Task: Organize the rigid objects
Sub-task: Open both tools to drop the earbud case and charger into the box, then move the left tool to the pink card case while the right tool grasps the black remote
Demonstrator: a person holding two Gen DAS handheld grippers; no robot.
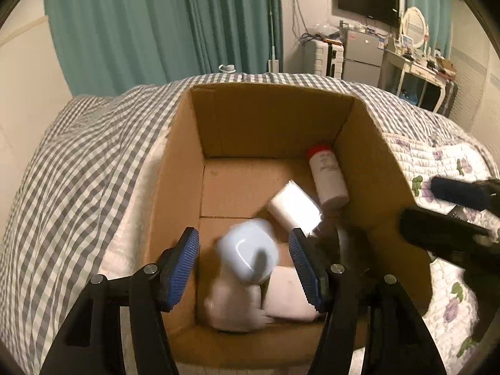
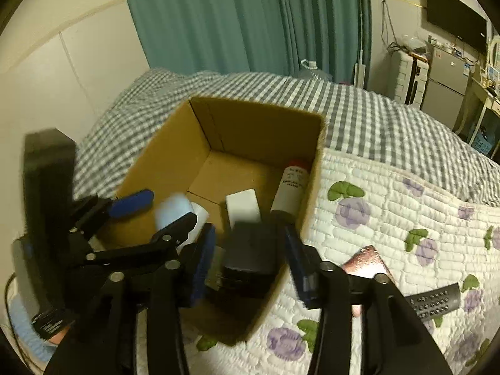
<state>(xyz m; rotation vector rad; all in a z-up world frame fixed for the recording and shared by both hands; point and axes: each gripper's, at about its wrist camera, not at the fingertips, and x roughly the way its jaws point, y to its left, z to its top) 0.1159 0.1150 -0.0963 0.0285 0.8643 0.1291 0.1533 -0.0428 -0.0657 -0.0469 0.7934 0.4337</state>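
Observation:
An open cardboard box (image 1: pixel 184 168) (image 2: pixel 175 143) stands on the bed. My left gripper (image 1: pixel 245 268) is open above its near end. A blurred pale blue cup (image 1: pixel 248 251) (image 2: pixel 172 212) is between the fingers, not gripped, over a pink object (image 1: pixel 234 309). A white bottle with a red cap (image 1: pixel 328 175) (image 2: pixel 289 187) and a white block (image 1: pixel 295 207) (image 2: pixel 243 207) lie in the box. My right gripper (image 2: pixel 251 259) is open over the box's near right corner, with a black boxy object (image 2: pixel 250 256) between the fingers, untouched by the pads.
A black remote (image 2: pixel 436 303) and a shiny pinkish packet (image 2: pixel 367 264) lie on the floral quilt (image 2: pixel 390 206) right of the box. A grey checked blanket (image 1: pixel 78 168) covers the far bed. Teal curtains, a fridge and a desk stand behind.

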